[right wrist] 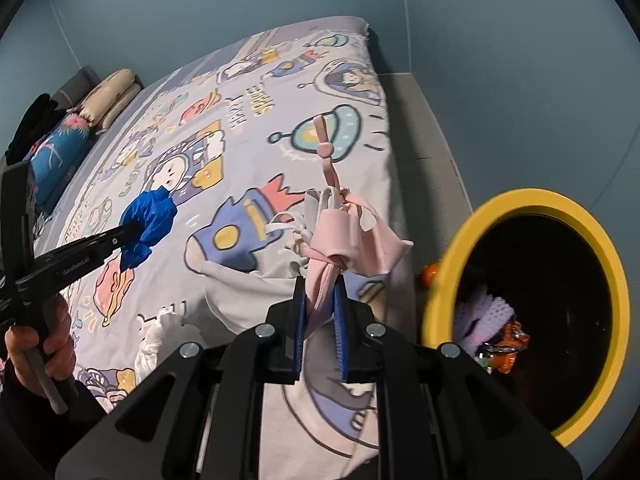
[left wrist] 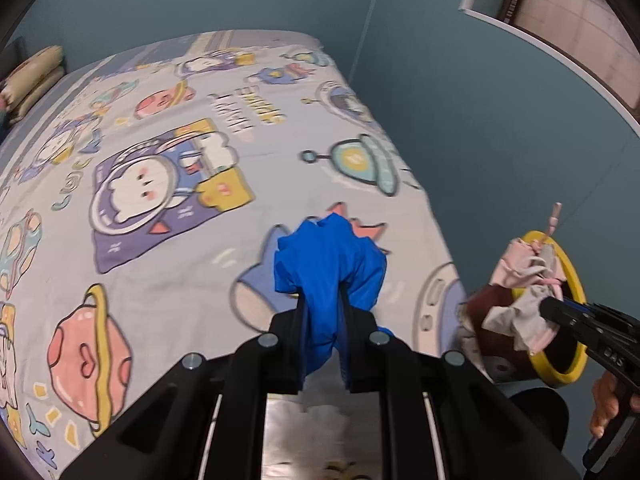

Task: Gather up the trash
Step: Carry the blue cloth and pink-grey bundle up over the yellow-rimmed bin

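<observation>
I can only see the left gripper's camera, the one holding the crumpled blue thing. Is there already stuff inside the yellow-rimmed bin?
Observer: Yes. The right wrist view looks into the bin. An orange wrapper and a pale purple knitted piece lie inside.
Operator: Is any trash left on the bed?
Observer: A crumpled white tissue lies on the bedsheet, close to the near edge.
Operator: Anything on the floor?
Observer: A small orange thing peeks out between the bed and the bin. Too little of it shows to tell what it is.
</observation>
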### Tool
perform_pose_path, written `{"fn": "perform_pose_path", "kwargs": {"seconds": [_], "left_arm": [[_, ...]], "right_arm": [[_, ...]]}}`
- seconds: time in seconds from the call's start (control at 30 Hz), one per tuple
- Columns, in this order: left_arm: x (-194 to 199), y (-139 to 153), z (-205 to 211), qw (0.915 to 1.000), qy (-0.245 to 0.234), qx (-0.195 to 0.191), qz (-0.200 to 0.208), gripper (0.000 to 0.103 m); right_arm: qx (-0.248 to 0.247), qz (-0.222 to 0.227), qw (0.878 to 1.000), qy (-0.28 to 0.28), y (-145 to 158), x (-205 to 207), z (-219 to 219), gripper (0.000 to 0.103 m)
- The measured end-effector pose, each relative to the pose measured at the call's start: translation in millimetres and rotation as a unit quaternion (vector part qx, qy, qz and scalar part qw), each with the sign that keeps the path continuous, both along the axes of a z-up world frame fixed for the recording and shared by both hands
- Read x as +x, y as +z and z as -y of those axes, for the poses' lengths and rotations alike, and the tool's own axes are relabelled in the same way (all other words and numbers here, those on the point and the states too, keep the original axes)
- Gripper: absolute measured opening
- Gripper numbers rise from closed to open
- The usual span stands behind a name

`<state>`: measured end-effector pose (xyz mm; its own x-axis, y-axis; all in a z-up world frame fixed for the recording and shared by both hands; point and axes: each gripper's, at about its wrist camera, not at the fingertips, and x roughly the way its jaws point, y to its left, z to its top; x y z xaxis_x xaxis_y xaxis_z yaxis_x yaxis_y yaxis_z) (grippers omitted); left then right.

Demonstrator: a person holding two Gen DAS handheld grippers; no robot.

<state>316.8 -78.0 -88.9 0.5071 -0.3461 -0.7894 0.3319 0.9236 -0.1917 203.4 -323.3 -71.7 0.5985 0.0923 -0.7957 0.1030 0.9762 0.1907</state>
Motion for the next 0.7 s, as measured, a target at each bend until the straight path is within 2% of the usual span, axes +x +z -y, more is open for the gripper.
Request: {"fn": "perform_pose_path", "kwargs": {"seconds": [0.4,0.7], "left_arm": [[-24,22,80,0.9974,-0.069,-0.002,0.021,0.011],[-36,28,144,0.9912,-0.126,0.005,0.04,0.011]], "right_arm": [[-0.01,0.014,0.998,-0.058,9,-19,56,0.012],[-0.009,0.019,0.995,-0.097,8,-36,98,0.012]]}}
